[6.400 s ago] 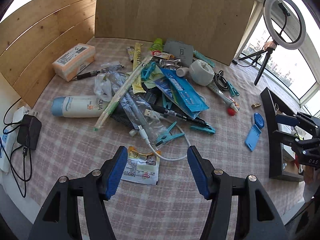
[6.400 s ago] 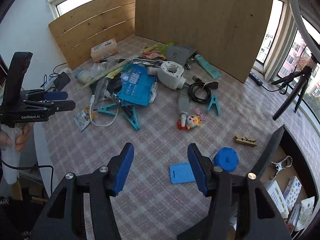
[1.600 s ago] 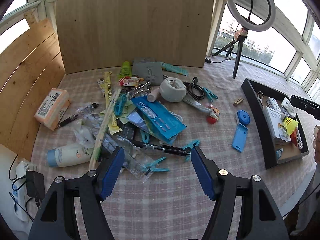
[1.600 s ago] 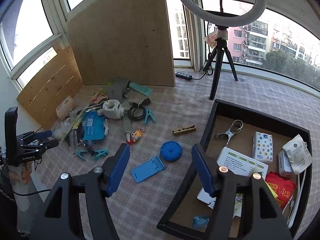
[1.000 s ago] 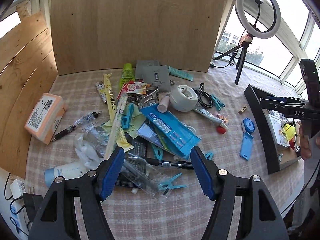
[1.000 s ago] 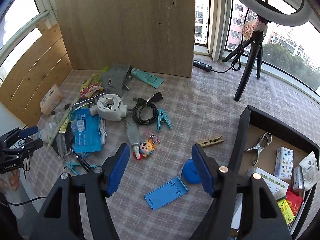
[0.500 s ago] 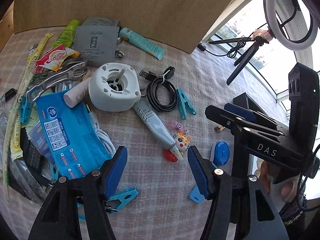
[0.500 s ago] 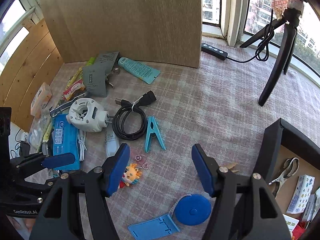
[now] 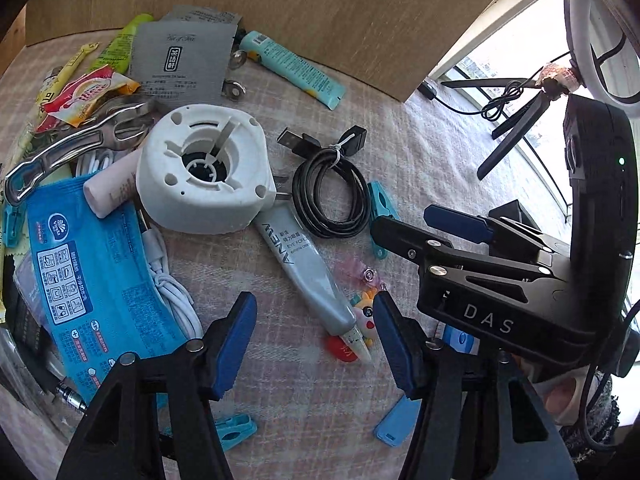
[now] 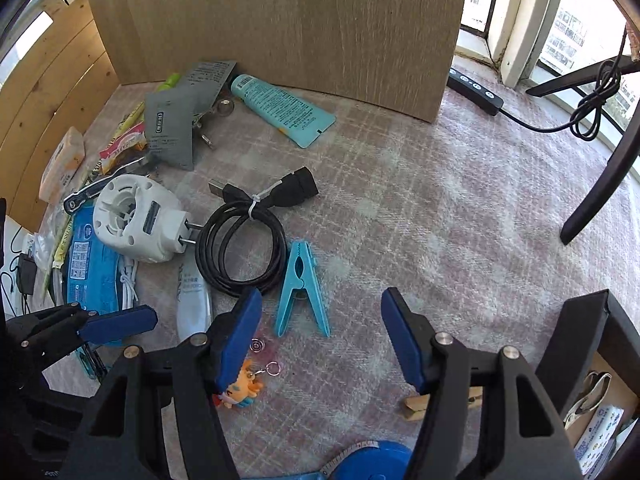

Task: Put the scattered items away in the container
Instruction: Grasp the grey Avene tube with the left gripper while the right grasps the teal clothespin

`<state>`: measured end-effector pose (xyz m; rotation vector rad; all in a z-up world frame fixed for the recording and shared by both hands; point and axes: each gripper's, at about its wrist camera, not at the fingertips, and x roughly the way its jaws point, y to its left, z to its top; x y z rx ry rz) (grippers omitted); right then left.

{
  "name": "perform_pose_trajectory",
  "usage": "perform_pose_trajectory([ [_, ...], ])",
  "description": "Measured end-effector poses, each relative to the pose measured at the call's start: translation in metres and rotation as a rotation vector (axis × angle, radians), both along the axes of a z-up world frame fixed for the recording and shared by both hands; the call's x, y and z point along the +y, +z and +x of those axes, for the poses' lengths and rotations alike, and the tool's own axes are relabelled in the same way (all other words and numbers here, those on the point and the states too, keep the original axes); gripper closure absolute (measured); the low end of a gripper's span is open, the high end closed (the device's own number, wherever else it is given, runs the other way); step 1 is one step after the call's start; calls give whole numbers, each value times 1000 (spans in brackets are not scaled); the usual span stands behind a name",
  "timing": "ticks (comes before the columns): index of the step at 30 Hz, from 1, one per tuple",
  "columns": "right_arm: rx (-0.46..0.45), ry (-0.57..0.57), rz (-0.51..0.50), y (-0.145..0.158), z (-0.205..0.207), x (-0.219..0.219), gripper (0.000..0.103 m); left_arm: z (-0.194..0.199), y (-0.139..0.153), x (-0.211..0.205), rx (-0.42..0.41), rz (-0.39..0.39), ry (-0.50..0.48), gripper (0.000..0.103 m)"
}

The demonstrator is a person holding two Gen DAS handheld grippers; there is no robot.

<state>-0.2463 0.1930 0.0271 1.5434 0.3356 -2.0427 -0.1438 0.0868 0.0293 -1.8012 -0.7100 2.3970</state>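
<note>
Plaid-clothed counter [image 10: 440, 208], littered. Grey tube [image 9: 308, 276], slim and tapered, lying between left gripper [image 9: 312, 332] jaws, closing, pads not yet on it. Right gripper [image 10: 320, 336] closing too, nothing gripped, above teal plastic clip [image 10: 302, 288], glossy coiled cable [image 10: 240, 248] and cartoon keychain [image 10: 240, 386]. Round white plug-in device [image 9: 204, 176] toward counter's left side. Black tray [image 10: 600, 360], the container, at counter's right edge.
</note>
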Motion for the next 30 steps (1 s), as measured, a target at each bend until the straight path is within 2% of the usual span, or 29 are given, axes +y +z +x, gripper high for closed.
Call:
perform_pose_trajectory([
  [4, 27, 7, 46, -2, 1, -2, 57, -5, -6, 2, -6, 19, 15, 47],
  [7, 24, -11, 50, -1, -2, 2, 69, -9, -6, 4, 4, 17, 17, 49],
  [8, 18, -18, 43, 0, -3, 4, 69, -11, -6, 5, 5, 18, 19, 57],
  [11, 17, -26, 29, 1, -2, 7, 70, -14, -8, 7, 9, -1, 29, 74],
  [17, 20, -54, 5, 5, 5, 12, 72, -11, -9, 3, 27, 19, 26, 89],
  [20, 36, -64, 3, 11, 12, 17, 72, -4, -6, -3, 33, 40, 33, 94],
  [26, 36, -112, -55, 28, 28, 35, 72, 14, 11, -9, 72, 51, 8, 94],
  [30, 44, -159, -112, 38, 42, 63, 72, 25, 27, -9, 108, 55, -7, 94],
])
